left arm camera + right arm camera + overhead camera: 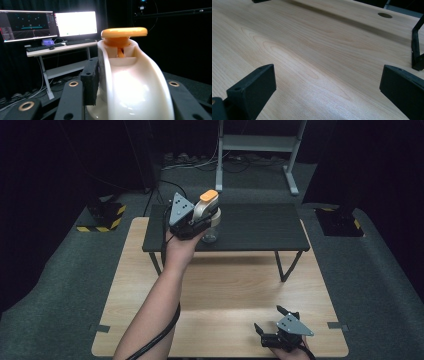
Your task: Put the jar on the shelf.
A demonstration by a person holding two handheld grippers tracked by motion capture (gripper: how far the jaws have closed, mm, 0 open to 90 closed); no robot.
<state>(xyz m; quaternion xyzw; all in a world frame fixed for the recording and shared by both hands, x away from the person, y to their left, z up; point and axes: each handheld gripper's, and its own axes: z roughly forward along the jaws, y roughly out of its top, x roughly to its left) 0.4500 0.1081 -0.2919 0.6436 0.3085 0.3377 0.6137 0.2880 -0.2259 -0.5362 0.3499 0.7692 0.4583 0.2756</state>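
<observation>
Dispenser (130, 82) in left gripper (197, 222)

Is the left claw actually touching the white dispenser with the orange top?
Touching. The left gripper view shows the left claw with a black pad pressed flat against the white dispenser, no gap visible.

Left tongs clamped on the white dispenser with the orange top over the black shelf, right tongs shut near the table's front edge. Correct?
Not quite. The right tongs are open: the right gripper view shows their jaws wide apart over bare wooden table. The rest holds: the left tongs grip the white dispenser with its orange top over the black shelf.
</observation>
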